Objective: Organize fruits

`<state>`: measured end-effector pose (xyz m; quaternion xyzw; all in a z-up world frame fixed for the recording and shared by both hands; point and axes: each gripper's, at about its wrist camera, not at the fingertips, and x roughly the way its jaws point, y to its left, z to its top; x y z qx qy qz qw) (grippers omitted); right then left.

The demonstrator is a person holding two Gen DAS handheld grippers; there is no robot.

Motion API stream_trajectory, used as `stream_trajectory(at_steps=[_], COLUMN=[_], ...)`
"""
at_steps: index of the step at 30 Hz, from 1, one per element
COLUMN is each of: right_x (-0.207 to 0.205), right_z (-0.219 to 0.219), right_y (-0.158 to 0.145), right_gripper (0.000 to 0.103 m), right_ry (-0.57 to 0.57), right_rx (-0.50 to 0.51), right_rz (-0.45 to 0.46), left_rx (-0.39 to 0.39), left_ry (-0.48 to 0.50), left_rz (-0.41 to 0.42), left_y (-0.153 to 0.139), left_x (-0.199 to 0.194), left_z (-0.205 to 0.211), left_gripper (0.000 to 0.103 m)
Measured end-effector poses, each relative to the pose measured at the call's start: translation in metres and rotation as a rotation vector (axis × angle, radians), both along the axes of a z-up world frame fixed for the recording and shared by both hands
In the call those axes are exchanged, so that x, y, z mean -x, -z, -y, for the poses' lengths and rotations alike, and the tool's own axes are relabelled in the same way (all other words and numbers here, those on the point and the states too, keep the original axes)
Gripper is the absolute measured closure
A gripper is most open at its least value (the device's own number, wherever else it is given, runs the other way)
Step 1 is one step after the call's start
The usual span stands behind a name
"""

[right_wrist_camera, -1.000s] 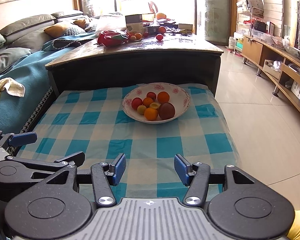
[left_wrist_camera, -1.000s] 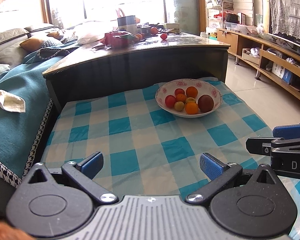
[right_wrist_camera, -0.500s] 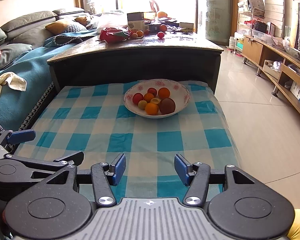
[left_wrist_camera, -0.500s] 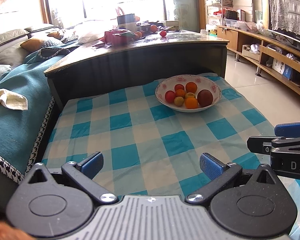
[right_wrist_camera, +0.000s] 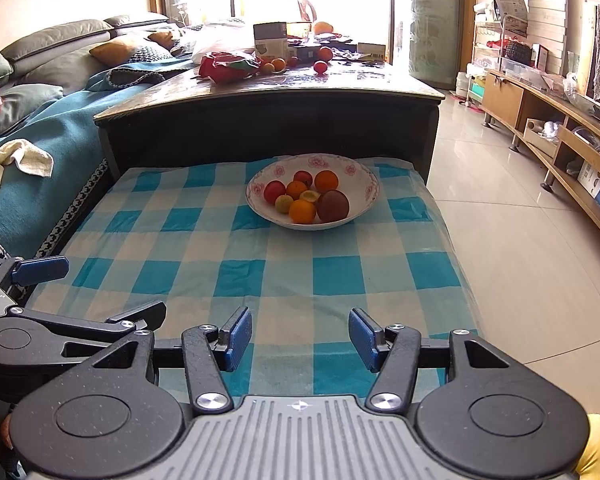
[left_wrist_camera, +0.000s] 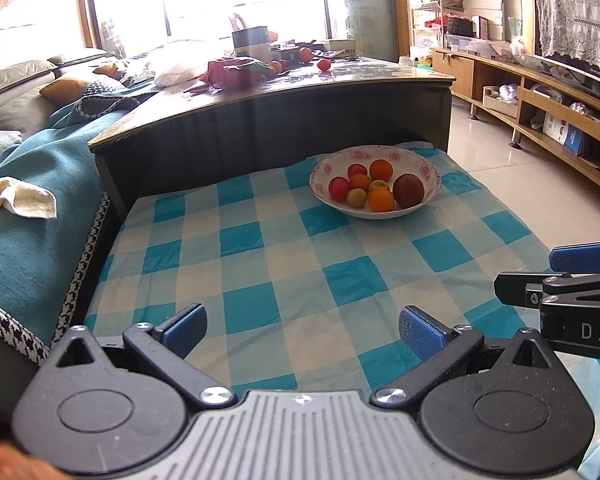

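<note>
Seven fruits sit heaped in the flowered bowl at the far right of the checked cloth, gathered so nothing rolls. From my left claw, jaws wide apart and empty, the bowl lies well ahead; my right claw pokes in at the edge.

From my right claw, jaws parted with nothing between them, the bowl lies straight ahead. More fruit waits on the dark desk behind, likely what needs collecting.
</note>
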<state>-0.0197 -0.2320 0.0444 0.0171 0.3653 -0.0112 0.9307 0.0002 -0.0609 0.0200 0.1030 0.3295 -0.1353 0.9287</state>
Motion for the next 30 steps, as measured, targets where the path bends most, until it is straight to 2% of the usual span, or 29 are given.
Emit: stream_trajectory(at_steps=[17, 30], right_x=[0.0043, 0.0082], right_z=[-0.0020, -0.0037], right_y=[0.0018, 0.0033], right_gripper=[0.053, 0.052], right_ry=[0.001, 0.000], right_rx=[0.003, 0.006], right_rz=[-0.009, -0.008], left_rx=[0.000, -0.019], left_ry=[-0.001, 0.005], left_rz=[-0.017, 0.024], left_y=[0.0025, 0.0006], left_x=[0.0023, 0.0072], left_z=[-0.0018, -0.0016], left_gripper=[0.000, 0.000])
